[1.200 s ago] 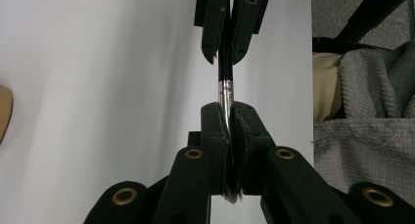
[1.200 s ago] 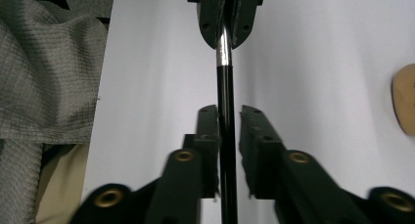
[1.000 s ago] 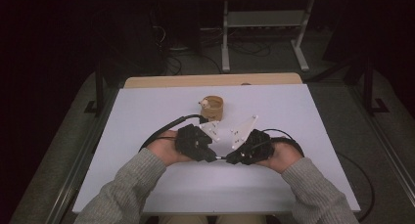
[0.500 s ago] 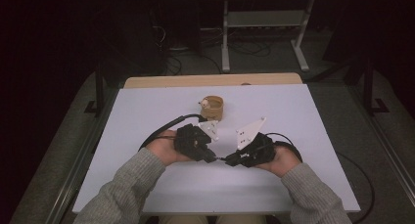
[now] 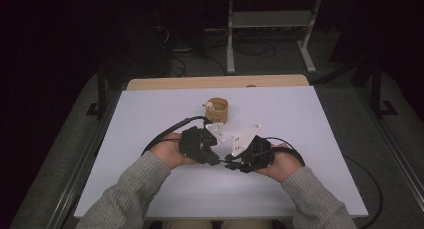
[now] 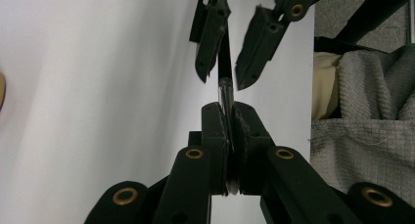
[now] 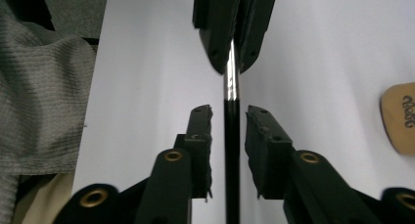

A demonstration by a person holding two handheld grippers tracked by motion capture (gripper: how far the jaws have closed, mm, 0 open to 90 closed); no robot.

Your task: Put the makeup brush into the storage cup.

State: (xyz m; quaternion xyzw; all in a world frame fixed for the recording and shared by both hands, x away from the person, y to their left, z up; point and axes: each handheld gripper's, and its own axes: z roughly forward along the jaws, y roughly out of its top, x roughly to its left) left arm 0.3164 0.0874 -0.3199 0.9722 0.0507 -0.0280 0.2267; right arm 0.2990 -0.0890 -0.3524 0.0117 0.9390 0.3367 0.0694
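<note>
A thin black pen (image 7: 231,155) with a silver section (image 7: 230,82) stretches level between my two grippers over the white table (image 5: 300,119). My left gripper (image 6: 228,117) is shut on the pen's silver end (image 6: 224,87). My right gripper (image 7: 230,131) faces it tip to tip; its jaws have just been opening and now stand a little apart on either side of the black shaft, with a gap at each pad. In the high view, the left gripper (image 5: 218,160) and right gripper (image 5: 233,164) meet above the table's near middle.
A tan wooden cup (image 5: 218,109) stands beyond the grippers, towards the table's far side. Its edge also shows as a tan shape (image 7: 399,119). Black cables (image 5: 167,131) loop on the table beside both hands. Grey sleeves (image 6: 362,136) lie close behind the grippers.
The right hand has shifted slightly and its grey plate sits at a different tilt. The left hand has stayed in place.
</note>
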